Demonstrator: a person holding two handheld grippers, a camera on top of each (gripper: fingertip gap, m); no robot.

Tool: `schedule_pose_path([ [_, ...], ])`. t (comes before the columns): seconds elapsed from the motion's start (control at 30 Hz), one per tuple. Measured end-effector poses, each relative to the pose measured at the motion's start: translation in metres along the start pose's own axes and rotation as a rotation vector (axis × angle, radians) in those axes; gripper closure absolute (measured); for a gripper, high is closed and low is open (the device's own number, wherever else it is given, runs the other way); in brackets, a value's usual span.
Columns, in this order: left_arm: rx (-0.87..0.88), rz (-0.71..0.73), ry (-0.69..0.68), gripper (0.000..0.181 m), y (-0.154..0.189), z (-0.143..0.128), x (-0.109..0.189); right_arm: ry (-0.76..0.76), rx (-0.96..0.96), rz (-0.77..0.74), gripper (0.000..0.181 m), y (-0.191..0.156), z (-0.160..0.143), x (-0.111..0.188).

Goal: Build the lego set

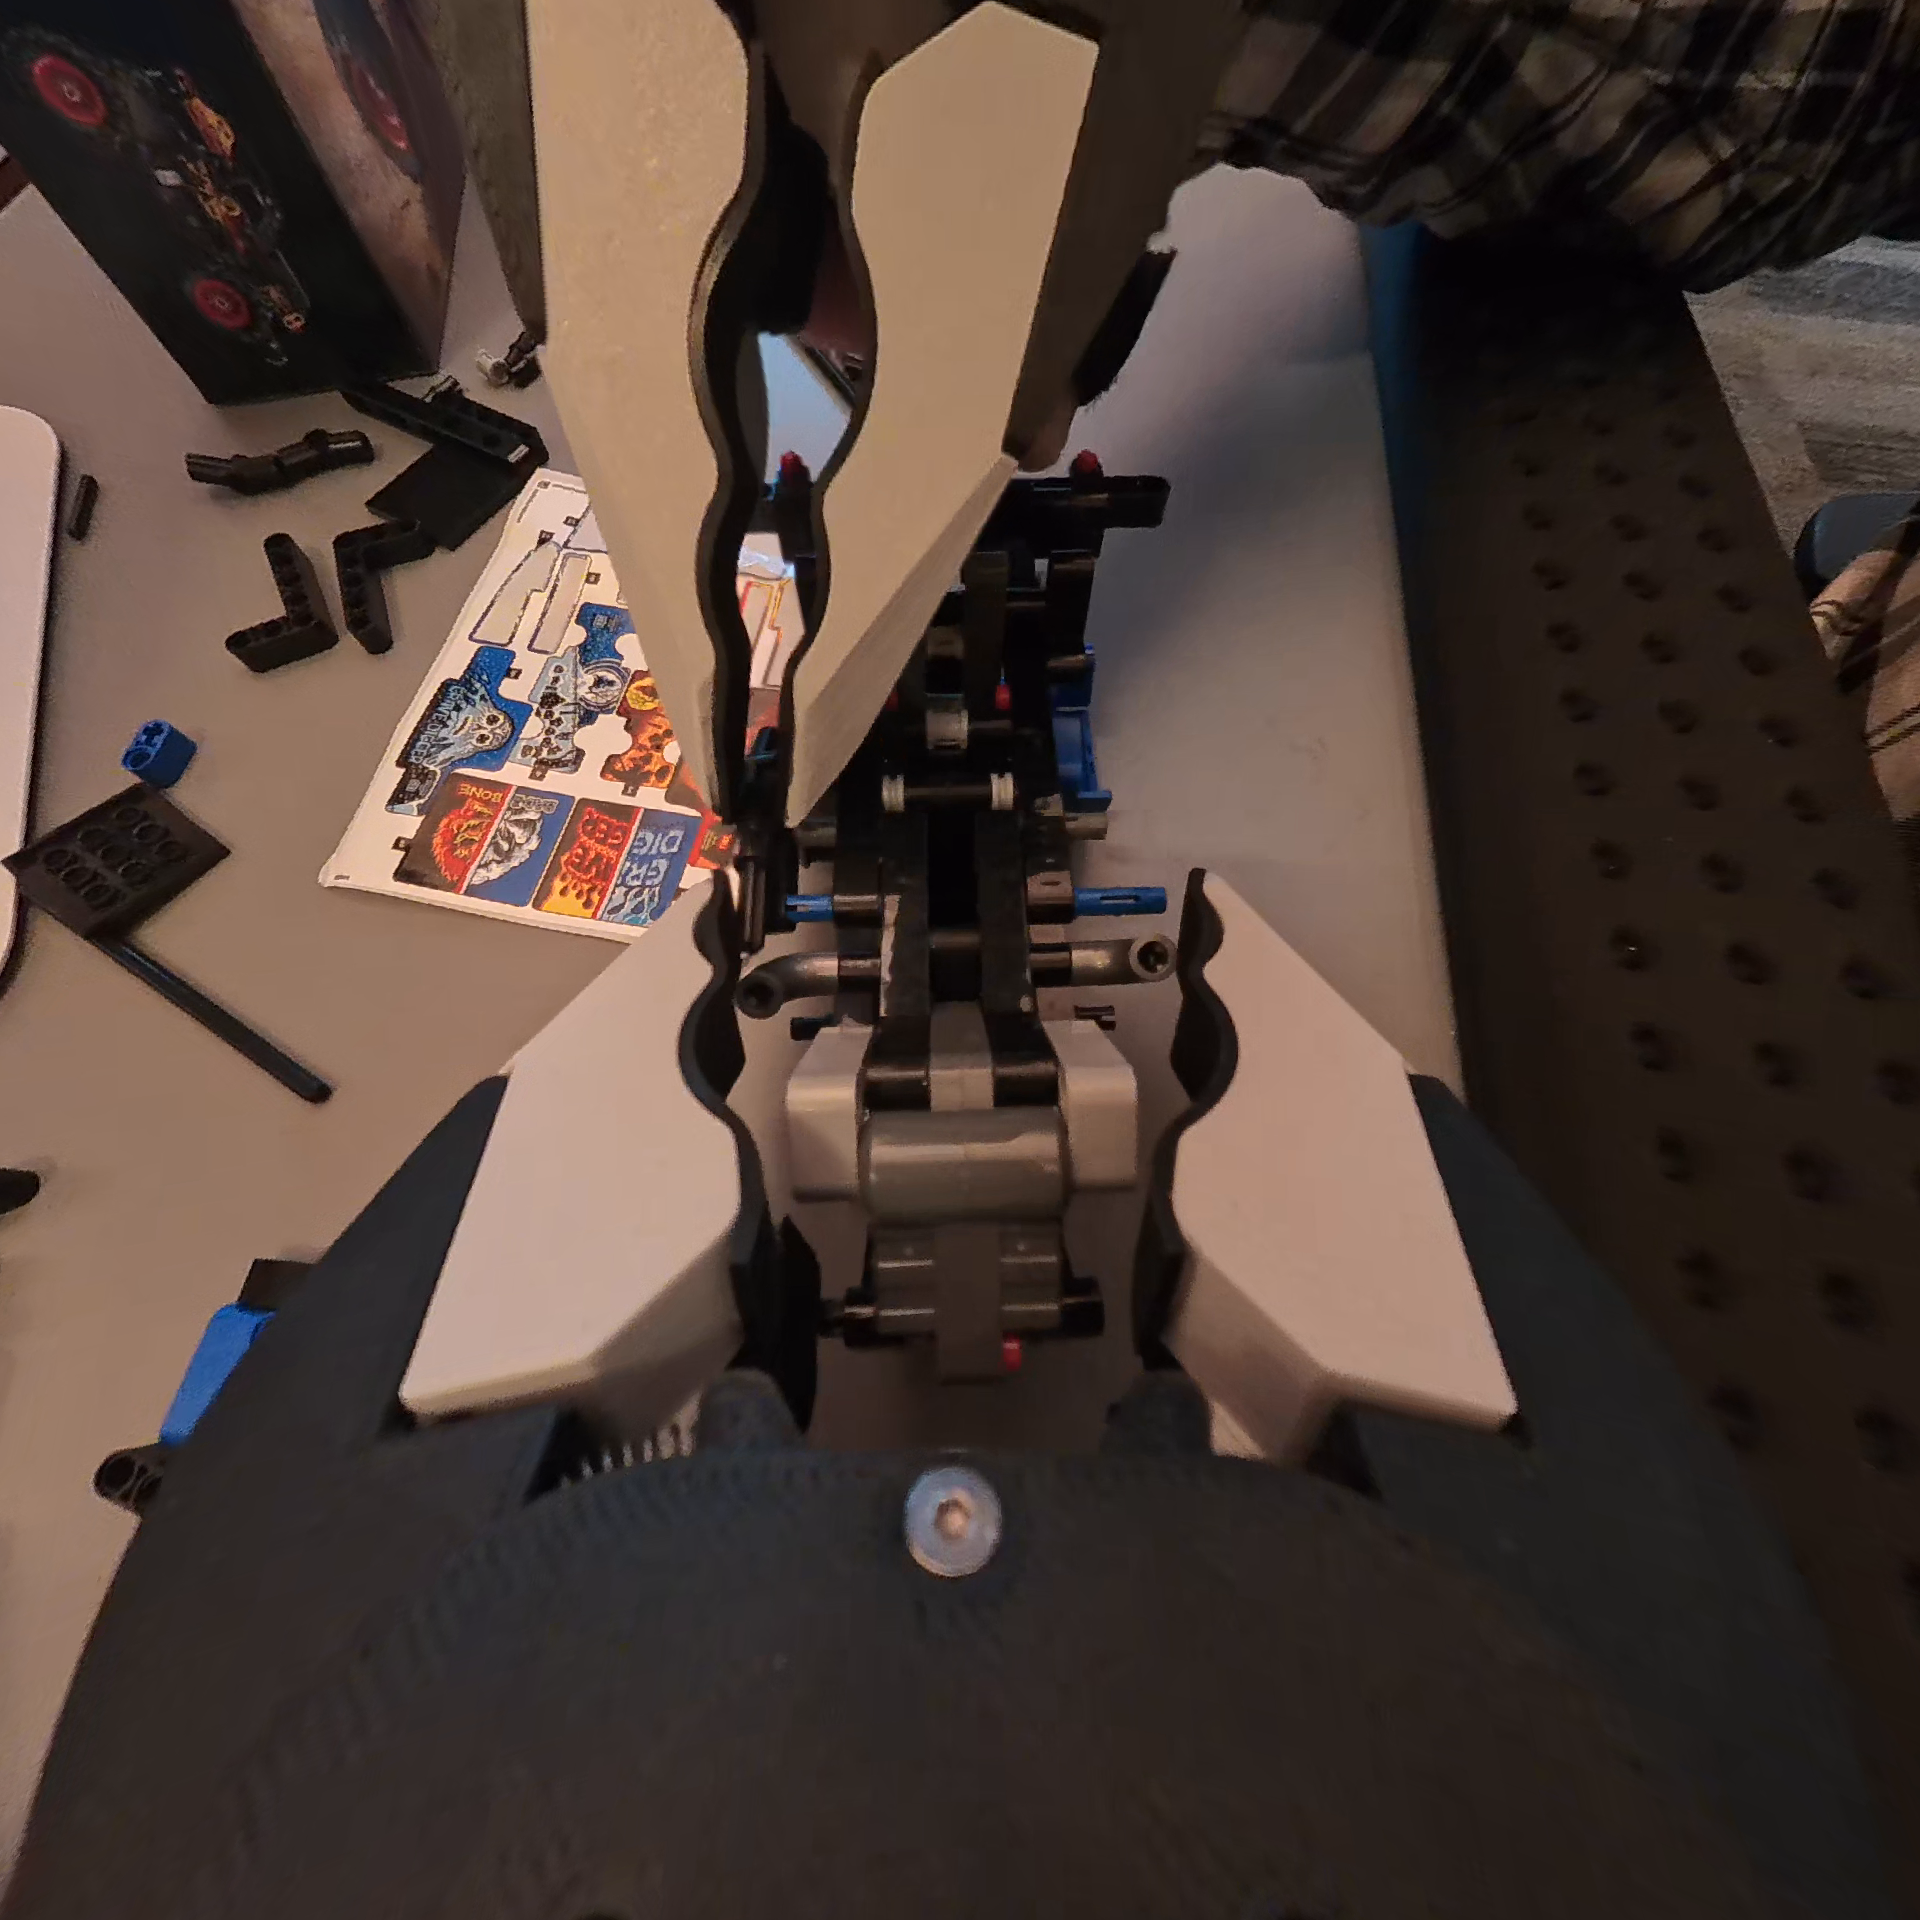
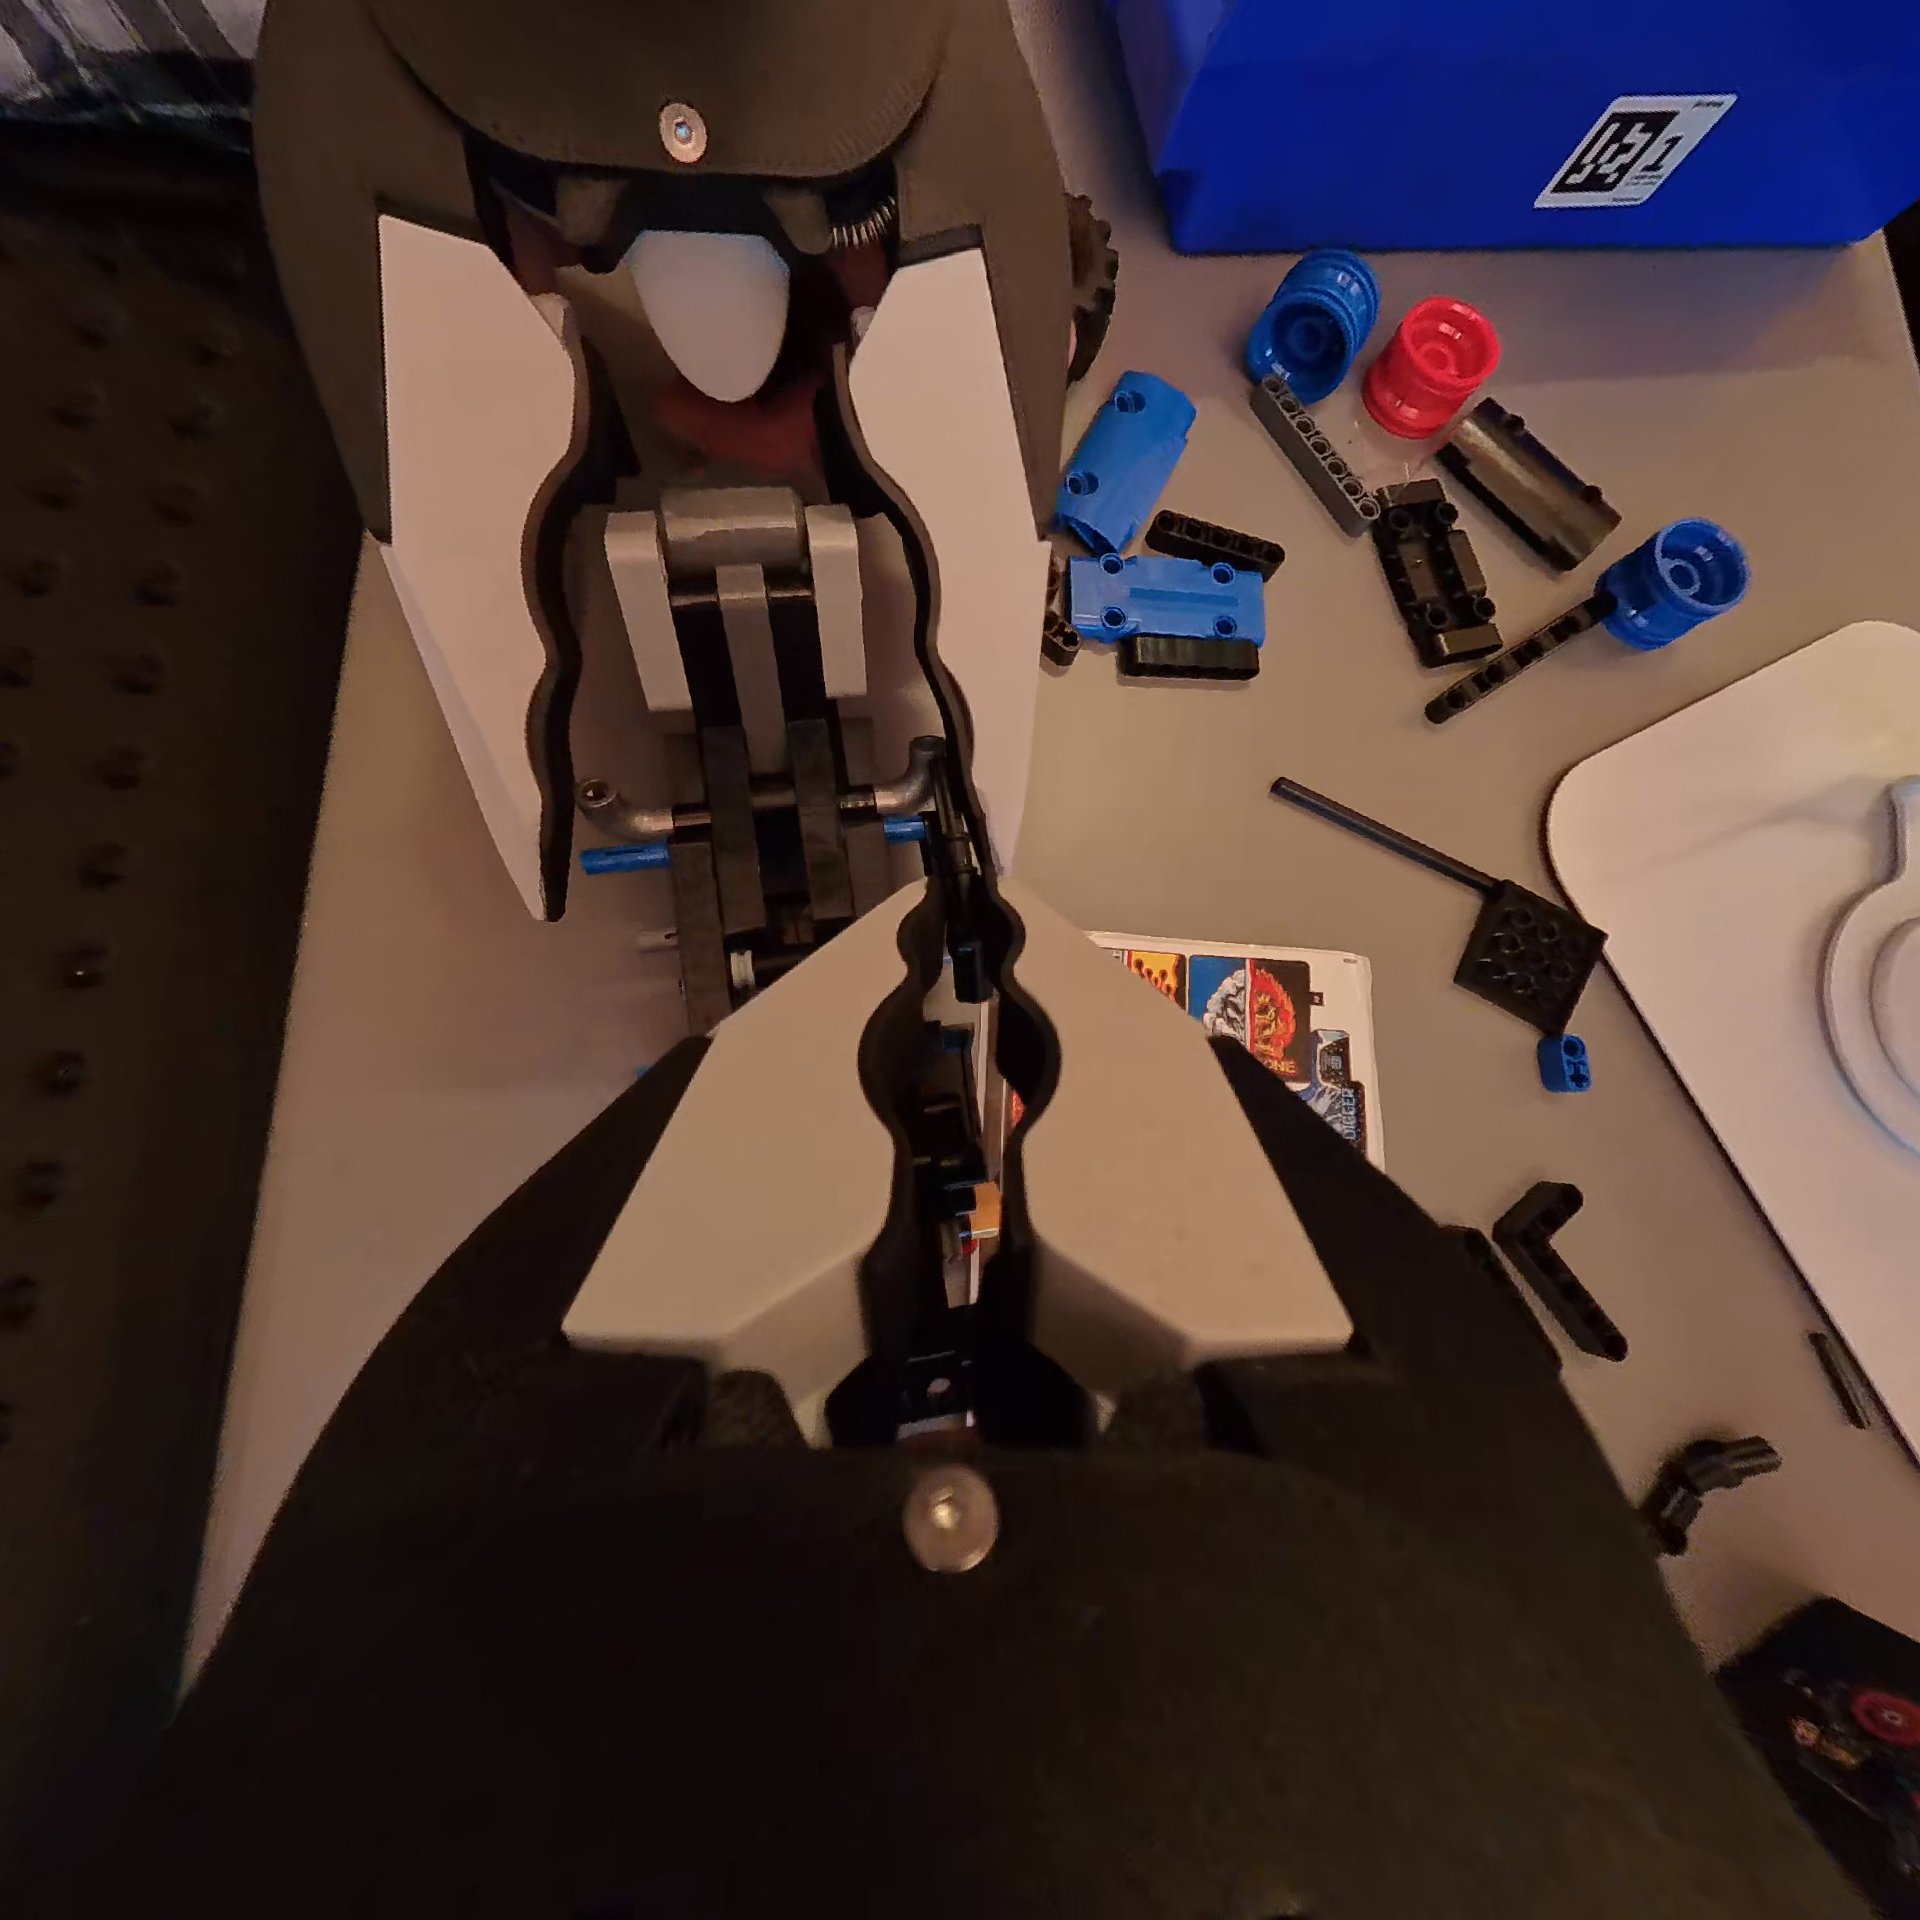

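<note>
The half-built lego chassis [image 1: 956,1122], black and grey with blue pins, lies on the grey table. My left gripper [image 1: 956,888] straddles its near end, and its pads touch the grey bent pipes [image 1: 1101,961] on both sides. My right gripper [image 2: 961,914] is nearly closed on a thin black lego piece [image 2: 966,961]. It holds that piece against the side of the chassis [image 2: 748,665], by the pipe and a blue pin. In the left wrist view the right gripper [image 1: 758,821] comes down from above. The left gripper [image 2: 769,894] shows at the top of the right wrist view.
A sticker sheet [image 1: 520,727] lies beside the chassis. Loose black beams [image 1: 312,592], a blue connector [image 1: 158,748] and the set's box [image 1: 208,208] sit to the left. Blue and red wheel hubs [image 2: 1432,364], blue panels [image 2: 1122,457], a blue bin [image 2: 1507,104] and a white tray [image 2: 1745,883] are nearby. A dark perforated mat [image 1: 1662,831] borders the table. Both grippers' tips are roughly 15 cm from the blue connector [image 1: 158,748]. It is also in sight in the right wrist view [image 2: 1562,1061].
</note>
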State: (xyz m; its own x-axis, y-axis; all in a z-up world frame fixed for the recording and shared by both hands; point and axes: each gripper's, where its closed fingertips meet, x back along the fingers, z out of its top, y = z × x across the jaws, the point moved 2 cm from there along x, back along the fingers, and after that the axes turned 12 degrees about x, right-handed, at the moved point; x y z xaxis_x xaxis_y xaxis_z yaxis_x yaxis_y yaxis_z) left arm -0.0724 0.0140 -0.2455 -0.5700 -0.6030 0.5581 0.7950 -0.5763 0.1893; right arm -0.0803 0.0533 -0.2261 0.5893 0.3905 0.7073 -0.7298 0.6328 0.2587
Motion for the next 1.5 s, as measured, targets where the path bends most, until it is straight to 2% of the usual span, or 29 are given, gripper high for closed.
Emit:
schedule_pose_path([
  [0.37,0.0,-0.004,0.008,0.099,0.0005,0.0003,0.0003,0.088,-0.053,0.019,0.177,0.0009,0.0022,0.0017],
  [1.5,0.001,-0.015,0.001,0.104,0.0012,-0.0002,0.002,0.061,-0.088,0.065,0.177,-0.0004,-0.0002,-0.0007],
])
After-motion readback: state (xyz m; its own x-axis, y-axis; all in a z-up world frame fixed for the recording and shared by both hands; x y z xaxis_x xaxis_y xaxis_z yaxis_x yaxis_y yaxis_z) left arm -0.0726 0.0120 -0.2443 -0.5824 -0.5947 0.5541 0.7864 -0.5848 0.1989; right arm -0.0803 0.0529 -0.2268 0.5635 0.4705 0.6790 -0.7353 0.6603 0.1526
